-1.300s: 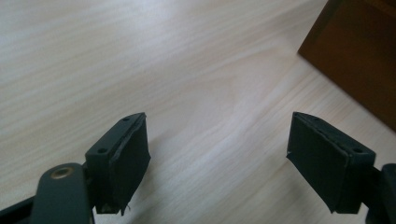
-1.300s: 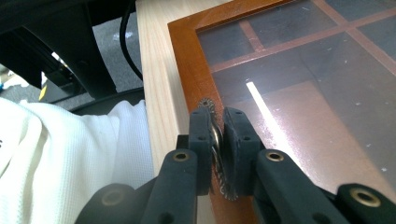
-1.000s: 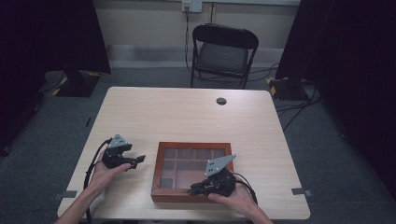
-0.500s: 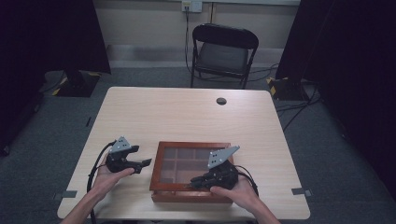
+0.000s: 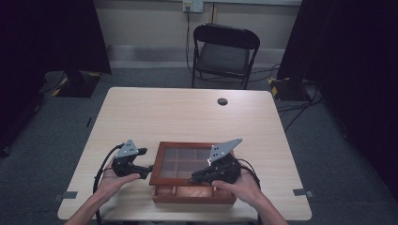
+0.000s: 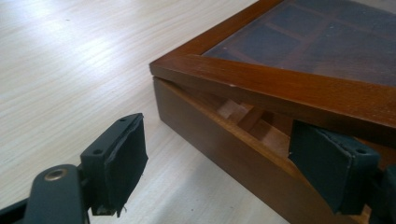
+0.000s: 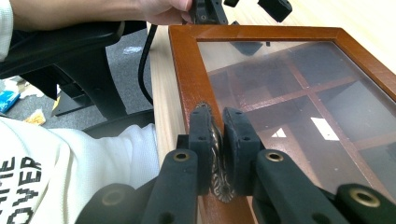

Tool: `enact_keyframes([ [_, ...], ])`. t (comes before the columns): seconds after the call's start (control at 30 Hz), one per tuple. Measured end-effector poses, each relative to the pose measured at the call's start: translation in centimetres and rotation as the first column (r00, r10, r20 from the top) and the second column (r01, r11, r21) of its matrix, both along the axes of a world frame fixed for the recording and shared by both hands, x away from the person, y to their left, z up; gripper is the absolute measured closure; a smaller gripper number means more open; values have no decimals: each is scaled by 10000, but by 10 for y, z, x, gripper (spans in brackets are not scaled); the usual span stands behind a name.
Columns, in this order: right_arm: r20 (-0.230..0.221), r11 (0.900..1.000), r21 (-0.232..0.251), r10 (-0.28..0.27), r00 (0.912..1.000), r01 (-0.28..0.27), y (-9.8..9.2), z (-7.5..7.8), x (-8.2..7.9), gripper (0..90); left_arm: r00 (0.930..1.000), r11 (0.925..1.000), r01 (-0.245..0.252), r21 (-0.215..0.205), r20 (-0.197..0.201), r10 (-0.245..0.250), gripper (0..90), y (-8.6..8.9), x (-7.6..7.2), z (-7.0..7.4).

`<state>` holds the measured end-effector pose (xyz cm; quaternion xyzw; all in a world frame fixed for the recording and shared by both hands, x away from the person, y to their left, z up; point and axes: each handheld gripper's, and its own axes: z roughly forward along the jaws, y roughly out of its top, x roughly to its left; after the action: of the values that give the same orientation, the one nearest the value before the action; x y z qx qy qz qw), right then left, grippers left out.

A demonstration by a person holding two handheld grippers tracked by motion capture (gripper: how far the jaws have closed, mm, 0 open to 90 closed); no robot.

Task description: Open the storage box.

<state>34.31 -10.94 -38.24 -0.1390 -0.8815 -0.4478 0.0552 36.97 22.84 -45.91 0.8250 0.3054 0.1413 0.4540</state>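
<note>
The wooden box (image 5: 193, 172) sits at the near edge of the counter (image 5: 187, 112), its glass-paned lid (image 7: 299, 102) lifted a crack at the front. Your right gripper (image 7: 217, 135) has its jaws clamped on the small brass latch (image 7: 217, 158) at the lid's front rail; that is a thin, slippery hold, so lift gently. The glass is fragile and the hinged frame stiff. Your left gripper (image 6: 233, 172) stands open, straddling the box's left front corner without pressing it. Open counter lies behind.

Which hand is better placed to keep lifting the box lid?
Right. The right hand-held gripper is shut on the lid's brass clasp, lid already ajar; the left hand-held gripper is open beside the box.
</note>
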Motion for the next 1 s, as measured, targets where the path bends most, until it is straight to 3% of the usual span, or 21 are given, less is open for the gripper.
enact_keyframes([
  [0.07, -92, 10000, 8, -24, 10000, 24, 0, 0, 0, 826, 9994, 9994, 353, -26, 3, -353, 195, -4, -1, -1],
  [0.23, -144, 10000, 21, -21, 9999, 21, 0, 0, 1, 825, 9980, 9981, 617, 54, 104, -618, 187, -9, -3, -1],
  [0.4, -215, 10000, 29, -58, 9998, 59, -1, 0, 1, 822, 9981, 9983, 580, 62, 221, -582, 197, -10, -4, 0],
  [0.43, -159, 9999, 23, -113, 9998, 113, -1, 0, 1, 766, 9978, 9981, 607, 80, 248, -609, 198, -10, -4, 1],
  [0.47, -159, 9999, 23, -113, 9998, 113, -1, 0, 1, 766, 9978, 9981, 607, 80, 248, -609, 199, -10, -4, 1],
  [0.5, -142, 9998, 40, -211, 9997, 212, -2, -1, 0, 694, 9978, 9981, 606, 59, 261, -607, 201, -10, -4, 1],
  [0.57, -382, 9990, 314, -314, 9988, 326, -4, -1, -1, 642, 9978, 9980, 612, 137, 234, -615, 207, -10, -4, 1],
  [0.7, -329, 9967, 413, -682, 9971, 696, -10, 0, -2, 568, 9975, 9978, 628, 194, 320, -634, 225, -11, -5, 3],
  [0.73, -222, 9944, 404, -968, 9951, 976, -17, 2, -3, 510, 9976, 9979, 646, 104, 260, -648, 229, -10, -5, 4],
  [0.9, -217, 9866, 687, -1466, 9890, 1478, -31, 3, -2, 423, 9970, 9971, 690, -333, 373, -678, 248, -9, -5, 8],
  [1.0, -165, 9814, 843, -1717, 9850, 1725, -40, 1, -3, 390, 9961, 9963, 792, -342, 409, -778, 243, -11, -5, 11],
])
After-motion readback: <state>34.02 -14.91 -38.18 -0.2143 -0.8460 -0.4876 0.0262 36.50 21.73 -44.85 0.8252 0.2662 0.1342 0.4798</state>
